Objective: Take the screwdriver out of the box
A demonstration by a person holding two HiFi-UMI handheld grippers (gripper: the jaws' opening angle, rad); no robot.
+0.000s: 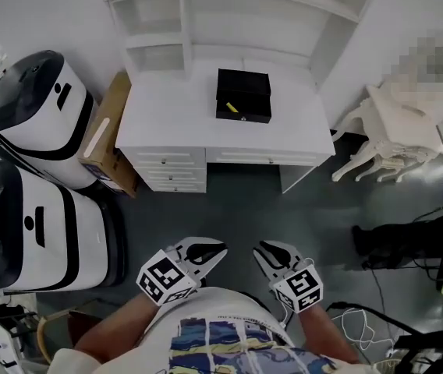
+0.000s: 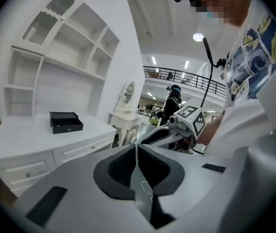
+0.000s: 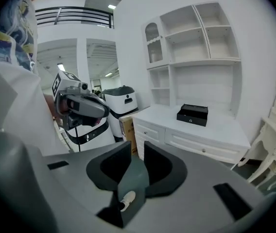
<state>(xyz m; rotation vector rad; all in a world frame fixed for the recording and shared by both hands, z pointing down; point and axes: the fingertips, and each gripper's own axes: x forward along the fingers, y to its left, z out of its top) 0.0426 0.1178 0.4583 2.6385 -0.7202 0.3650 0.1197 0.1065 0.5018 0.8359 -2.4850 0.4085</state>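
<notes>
Close to my chest, the left gripper (image 1: 210, 250) is closed on nothing and the right gripper (image 1: 265, 252) is part-open and empty. Far ahead on the desk (image 1: 167, 119), the open box (image 1: 243, 96) holds the screwdriver (image 1: 233, 107), about midway between both grippers.

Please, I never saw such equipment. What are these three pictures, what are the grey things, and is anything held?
There is no robot: a person holds a two-jaw gripper in each hand. The head view looks down from the person's head; the other two views come from a camera on each gripper. The left gripper has its jaws together, the right gripper slightly apart; neither holds anything. Ahead, on the white desk, stands an open black box with something yellow inside, perhaps the screwdriver.
</notes>
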